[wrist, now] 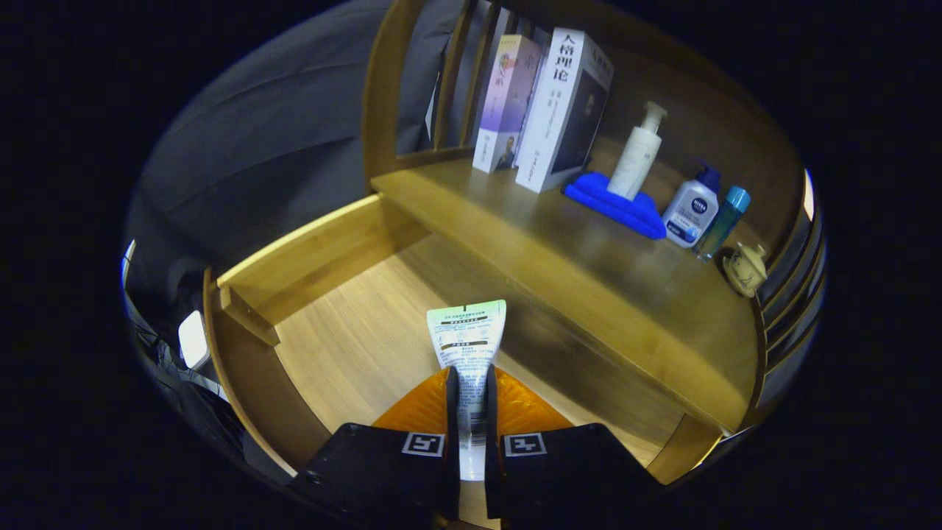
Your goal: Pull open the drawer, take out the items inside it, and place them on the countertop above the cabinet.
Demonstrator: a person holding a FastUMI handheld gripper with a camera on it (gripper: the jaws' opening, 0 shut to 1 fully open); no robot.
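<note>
Gripper view: the gripper is clamped narrowly on a tube, both fingers pressing its sides, its flat crimped end sticking out ahead of them. Below lies the open drawer; beyond it, the countertop carries books, bottles and a blue cloth.

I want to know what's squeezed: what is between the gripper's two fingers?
In the gripper view, a white tube sits pinched between the gripper fingers, above the open drawer.

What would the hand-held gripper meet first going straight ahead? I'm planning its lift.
The hand-held gripper, shut on the tube, points over the open drawer at the countertop's front edge; probably that edge first, though depth is unclear.
</note>
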